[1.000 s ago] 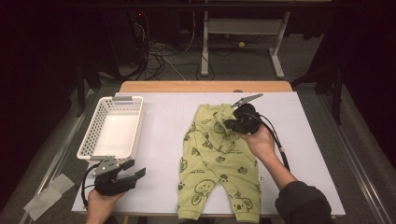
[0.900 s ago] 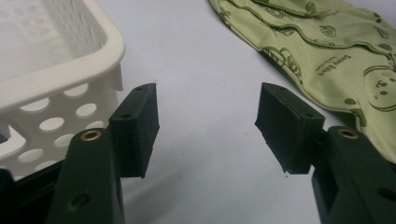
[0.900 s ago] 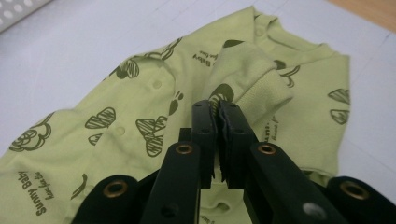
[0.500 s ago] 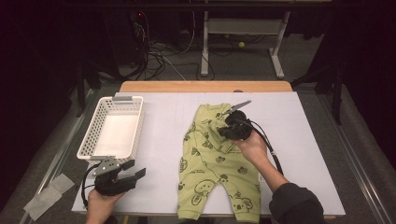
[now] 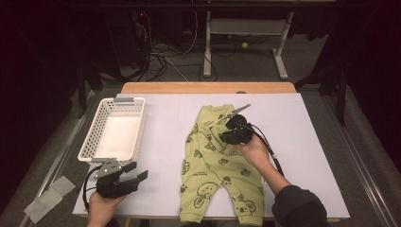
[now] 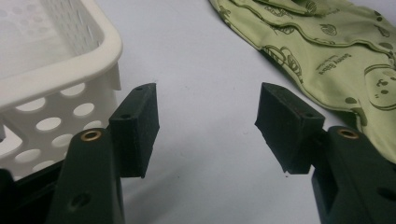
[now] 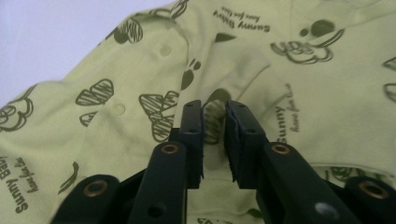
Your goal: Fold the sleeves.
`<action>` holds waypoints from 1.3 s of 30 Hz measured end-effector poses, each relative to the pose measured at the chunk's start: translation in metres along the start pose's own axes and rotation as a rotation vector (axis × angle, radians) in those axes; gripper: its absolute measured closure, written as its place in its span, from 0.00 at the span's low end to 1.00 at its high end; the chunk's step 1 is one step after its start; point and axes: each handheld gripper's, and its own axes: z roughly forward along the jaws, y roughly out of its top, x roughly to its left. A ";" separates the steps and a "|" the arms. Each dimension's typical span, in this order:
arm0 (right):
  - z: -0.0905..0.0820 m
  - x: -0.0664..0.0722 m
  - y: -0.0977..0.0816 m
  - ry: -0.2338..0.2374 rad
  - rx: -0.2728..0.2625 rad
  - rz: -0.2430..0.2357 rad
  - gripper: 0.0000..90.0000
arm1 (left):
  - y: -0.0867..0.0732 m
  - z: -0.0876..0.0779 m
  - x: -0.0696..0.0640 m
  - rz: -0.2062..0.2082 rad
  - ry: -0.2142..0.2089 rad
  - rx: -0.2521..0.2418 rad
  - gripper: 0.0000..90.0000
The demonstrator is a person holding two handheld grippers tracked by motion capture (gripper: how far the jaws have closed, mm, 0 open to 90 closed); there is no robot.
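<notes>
Now my right fingers [image 7: 214, 135] sit low on the green baby romper [image 5: 219, 163], spread flat near the middle of the white surface [image 5: 307, 127]. They have just been parting; a narrow gap shows, with no cloth pinched between them. My left fingers [image 6: 208, 126] wait wide open and empty at the near left, beside the white basket [image 5: 115, 128]. To fold well, I judge I should nip a single layer near the sleeve and lift it without dragging the body.
</notes>
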 end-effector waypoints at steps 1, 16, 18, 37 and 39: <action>-0.002 -0.001 0.001 -0.009 -0.008 0.004 0.82 | 0.000 0.000 0.000 0.001 0.000 0.001 0.41; 0.020 -0.020 0.000 0.009 0.044 0.128 0.69 | 0.000 -0.001 0.001 -0.002 -0.011 -0.007 0.41; 0.025 -0.019 -0.001 0.030 0.062 0.131 0.68 | 0.000 -0.001 0.000 -0.002 -0.010 -0.007 0.41; 0.006 0.010 0.002 0.110 0.005 0.014 0.93 | 0.000 0.000 0.001 -0.001 -0.010 -0.002 0.41; 0.006 0.011 0.003 0.123 -0.020 0.034 0.90 | 0.000 0.000 0.001 -0.002 -0.010 -0.002 0.41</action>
